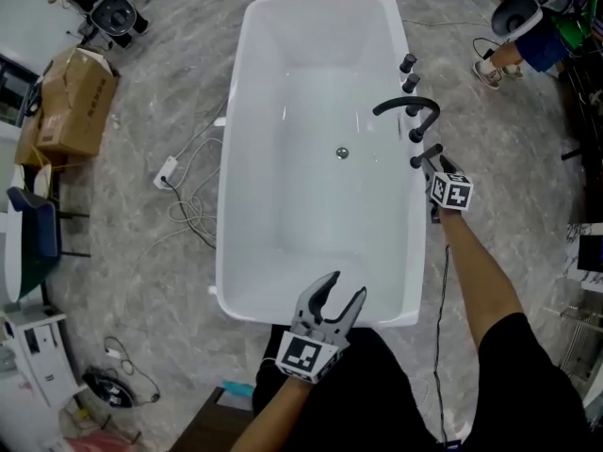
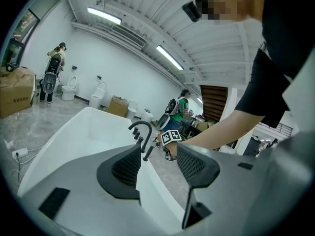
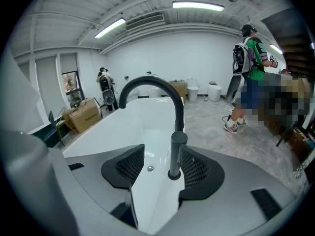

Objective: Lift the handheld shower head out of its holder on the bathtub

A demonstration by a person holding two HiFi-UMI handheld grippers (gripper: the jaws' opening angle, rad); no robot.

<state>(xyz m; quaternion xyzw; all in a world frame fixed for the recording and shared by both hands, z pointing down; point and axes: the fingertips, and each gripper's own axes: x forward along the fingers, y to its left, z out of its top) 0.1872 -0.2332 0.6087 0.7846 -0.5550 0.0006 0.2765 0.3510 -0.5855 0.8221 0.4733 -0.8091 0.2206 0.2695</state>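
The handheld shower head (image 1: 426,154) is a dark, slim rod standing upright in its holder on the right rim of the white bathtub (image 1: 236,158). In the right gripper view the shower head (image 3: 176,154) rises between my jaws, close to the right pad (image 3: 195,167), with a wide gap to the left pad. My right gripper (image 1: 431,165) (image 3: 162,163) is open around it. My left gripper (image 1: 345,290) (image 2: 160,163) hangs open and holds nothing above the tub's near rim; its view shows the shower head (image 2: 147,151) further along the rim.
A black arched faucet (image 1: 410,109) (image 3: 152,82) and two knobs (image 1: 408,64) stand on the rim just beyond the shower head. The drain (image 1: 342,153) is in the tub floor. Cables and a power strip (image 1: 167,172) lie left of the tub; a cardboard box (image 1: 75,102) is further left. A person (image 3: 248,77) stands at right.
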